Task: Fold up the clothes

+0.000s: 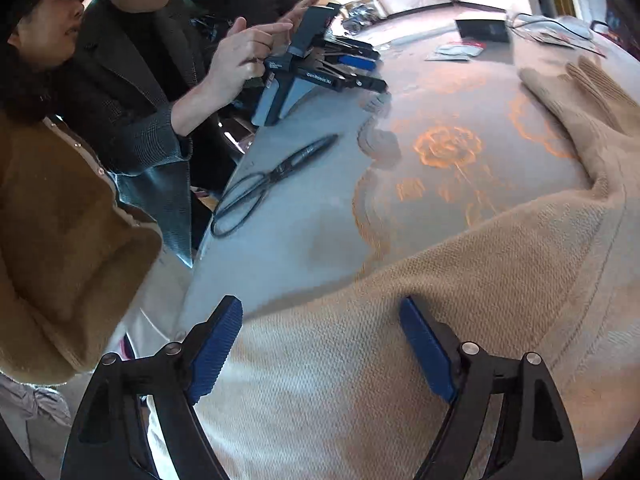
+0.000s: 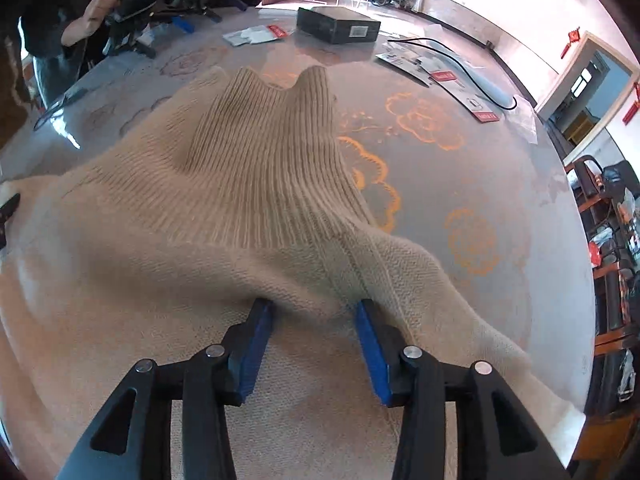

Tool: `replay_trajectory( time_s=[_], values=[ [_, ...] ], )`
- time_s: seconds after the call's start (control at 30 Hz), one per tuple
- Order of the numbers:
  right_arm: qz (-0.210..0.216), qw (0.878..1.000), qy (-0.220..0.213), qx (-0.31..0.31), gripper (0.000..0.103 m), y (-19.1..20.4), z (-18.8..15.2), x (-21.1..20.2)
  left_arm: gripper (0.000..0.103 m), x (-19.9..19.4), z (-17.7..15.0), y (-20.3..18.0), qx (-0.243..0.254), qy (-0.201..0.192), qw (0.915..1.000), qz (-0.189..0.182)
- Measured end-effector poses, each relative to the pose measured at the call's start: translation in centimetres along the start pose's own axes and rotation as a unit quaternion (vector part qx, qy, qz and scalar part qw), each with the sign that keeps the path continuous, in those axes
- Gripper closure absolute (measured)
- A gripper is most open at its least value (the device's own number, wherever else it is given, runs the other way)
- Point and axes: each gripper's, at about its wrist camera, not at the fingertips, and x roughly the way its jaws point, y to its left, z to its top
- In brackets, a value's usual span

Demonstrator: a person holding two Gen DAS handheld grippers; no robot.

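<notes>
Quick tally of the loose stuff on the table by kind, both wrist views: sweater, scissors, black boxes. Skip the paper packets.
Beige sweater: 1
Black scissors: 1
Black box: 1
Total: 3
The box also shows in the left wrist view, so it counts once. Both grippers are over the sweater.

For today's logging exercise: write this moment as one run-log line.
task: fold clothes | left gripper: open above sweater | right gripper: open | scissors: on table

left claw [image 1: 320, 320]: jaws wide apart | right claw [image 2: 314, 312]: jaws parted
</notes>
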Motion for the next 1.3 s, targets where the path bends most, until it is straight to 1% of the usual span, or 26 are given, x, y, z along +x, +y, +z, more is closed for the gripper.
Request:
replay_trajectory(
  time_s=[0.03,0.17,0.2,0.27,0.37,0.43,0.5,0.53,0.57,0.63,0.7,0.73,0.8,0.9,0.97,1.03,1.1,1.13,1.17,1.23,1.3],
  values=[
    [-0.004,1.000,-0.006,0.002,0.049,-0.5,0.7,0.5,0.019,0.6,0.7,-0.3,-0.002,-0.004,0.9999,0.009],
    [-0.018,1.000,-0.019,0.000,0.041,-2.6,4.0,2.2,0.019,2.6,3.5,-2.1,0.016,-0.024,0.9980,0.057],
    [-0.021,1.000,-0.021,-0.006,0.041,-2.8,5.1,2.7,0.019,3.0,4.1,-2.5,0.021,-0.028,0.9972,0.067],
    [-0.042,0.998,-0.026,-0.030,0.039,-2.8,6.6,3.0,0.019,3.7,5.2,-3.2,0.026,-0.033,0.9956,0.084],
    [-0.087,0.992,-0.046,-0.076,0.039,-2.1,8.4,3.9,0.019,4.6,6.7,-3.5,0.011,-0.022,0.9952,0.094],
    [-0.099,0.989,-0.057,-0.089,0.039,-1.7,8.9,4.6,0.019,4.7,7.1,-3.7,0.010,-0.013,0.9948,0.100],
    [-0.082,0.991,-0.056,-0.085,0.041,-2.1,8.7,4.4,0.019,4.3,7.1,-3.6,0.023,0.000,0.9954,0.093],
    [-0.060,0.994,-0.054,-0.070,0.044,-2.6,8.3,3.9,0.019,3.7,6.9,-3.3,0.022,-0.002,0.9963,0.083],
    [-0.034,0.996,-0.063,-0.045,0.046,-3.4,7.6,2.5,0.019,3.0,6.7,-3.0,0.021,-0.003,0.9971,0.072],
    [0.016,0.996,-0.084,0.000,0.046,-4.8,5.6,-0.9,0.019,1.5,6.0,-2.4,0.021,-0.010,0.9984,0.051],
    [0.064,0.992,-0.100,0.036,0.044,-6.0,3.0,-5.0,0.019,-1.1,4.4,-1.8,0.027,-0.033,0.9988,0.026],
    [0.084,0.991,-0.098,0.042,0.045,-6.2,1.4,-6.6,0.019,-2.4,3.5,-1.5,0.029,-0.044,0.9985,0.013],
    [0.097,0.991,-0.080,0.042,0.044,-5.9,-2.2,-9.3,0.019,-5.0,1.8,-1.0,0.036,-0.066,0.9970,-0.016],
    [0.107,0.993,-0.045,0.016,0.044,-2.9,-8.2,-11.6,0.019,-9.1,-1.6,-1.2,0.057,-0.089,0.9919,-0.070],
    [0.099,0.994,-0.030,-0.020,0.044,0.3,-12.1,-12.1,0.019,-11.5,-4.0,-2.0,0.078,-0.097,0.9870,-0.102],
    [0.092,0.993,-0.022,-0.066,0.044,4.0,-15.7,-12.8,0.019,-13.9,-6.6,-3.0,0.100,-0.100,0.9817,-0.127],
    [0.083,0.989,-0.016,-0.125,0.044,7.7,-18.8,-13.2,0.019,-15.9,-9.4,-4.3,0.124,-0.097,0.9759,-0.151],
    [0.074,0.985,-0.011,-0.154,0.045,9.0,-20.2,-13.0,0.019,-16.6,-10.8,-5.1,0.140,-0.095,0.9731,-0.157],
    [0.063,0.981,-0.007,-0.183,0.045,10.1,-21.6,-12.9,0.019,-17.3,-12.2,-5.9,0.156,-0.092,0.9705,-0.159],
    [0.042,0.970,0.001,-0.241,0.045,12.2,-24.3,-12.6,0.019,-18.2,-14.9,-7.1,0.183,-0.096,0.9674,-0.146],
    [0.018,0.966,-0.013,-0.258,0.045,11.8,-26.0,-13.2,0.019,-18.8,-16.4,-7.1,0.178,-0.109,0.9700,-0.125]
  ],
)
